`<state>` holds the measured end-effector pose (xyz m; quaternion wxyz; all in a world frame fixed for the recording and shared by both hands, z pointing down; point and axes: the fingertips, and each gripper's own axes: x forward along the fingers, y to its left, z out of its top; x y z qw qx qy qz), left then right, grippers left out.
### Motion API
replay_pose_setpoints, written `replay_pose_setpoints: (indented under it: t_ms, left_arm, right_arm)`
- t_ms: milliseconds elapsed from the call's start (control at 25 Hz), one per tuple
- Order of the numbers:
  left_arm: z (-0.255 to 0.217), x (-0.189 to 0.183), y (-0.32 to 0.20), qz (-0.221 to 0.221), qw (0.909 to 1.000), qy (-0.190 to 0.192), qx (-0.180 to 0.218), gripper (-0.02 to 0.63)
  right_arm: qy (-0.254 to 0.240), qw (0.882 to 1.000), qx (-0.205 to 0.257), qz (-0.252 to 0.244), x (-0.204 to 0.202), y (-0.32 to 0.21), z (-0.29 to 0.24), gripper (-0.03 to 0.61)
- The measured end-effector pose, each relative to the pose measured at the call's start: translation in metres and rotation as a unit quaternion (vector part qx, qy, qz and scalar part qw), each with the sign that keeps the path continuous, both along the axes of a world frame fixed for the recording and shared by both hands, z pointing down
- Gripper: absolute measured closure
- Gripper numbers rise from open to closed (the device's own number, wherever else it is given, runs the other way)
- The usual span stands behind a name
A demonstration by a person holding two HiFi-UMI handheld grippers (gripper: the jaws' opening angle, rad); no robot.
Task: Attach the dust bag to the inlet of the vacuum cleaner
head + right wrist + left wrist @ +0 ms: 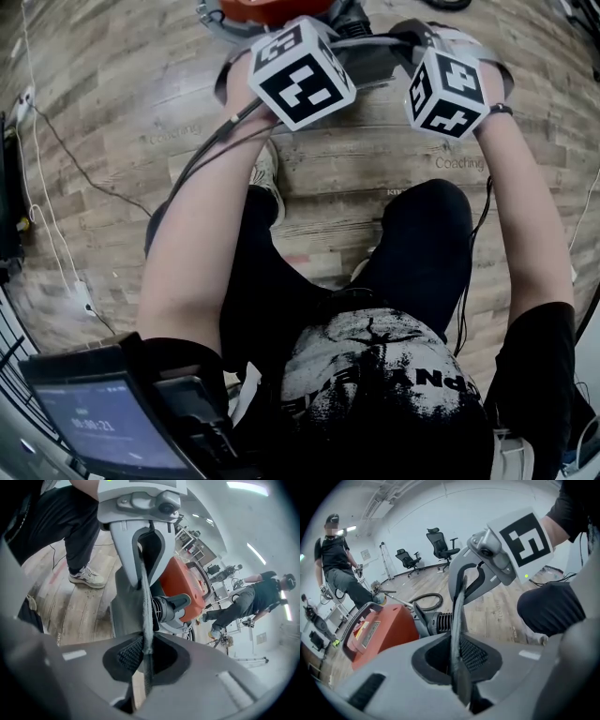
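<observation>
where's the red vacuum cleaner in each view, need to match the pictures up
Head view: the red vacuum cleaner is only a sliver at the top edge, just left of centre.
Left gripper view: left of centre, on the floor.
Right gripper view: right of centre, in the upper half.
Shared landmark: the black ribbed hose cuff right beside it in both gripper views; the head view does not show it clearly.

Red vacuum cleaner [379,630] on wooden floor [94,141]
</observation>
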<state>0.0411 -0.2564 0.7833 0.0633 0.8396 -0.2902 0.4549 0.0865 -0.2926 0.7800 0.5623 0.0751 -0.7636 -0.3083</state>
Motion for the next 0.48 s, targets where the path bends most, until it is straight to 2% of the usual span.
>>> replay_pose_setpoints:
  t_ms: [200,320,480]
  left_arm:
    - [0.0045,0.0044,-0.0007,-0.01,0.9996,0.02,-0.015,0.561]
    - [0.0057,0.0018,-0.0042,-0.012,0.9998,0.013,-0.011,0.557]
    - [0.0005,-0.001,-0.0067,-0.001,0.9998,-0.017,0.013,0.555]
  right_arm:
    - [-0.009,0.999,-0.027,0.017,0.0024,-0.009,0.0083,0.555]
    - [-0.002,1.0,-0.028,0.013,0.0024,-0.0075,0.0072,0.554]
    - [-0.005,1.0,-0.027,0.01,0.0037,-0.0035,0.0028,0.555]
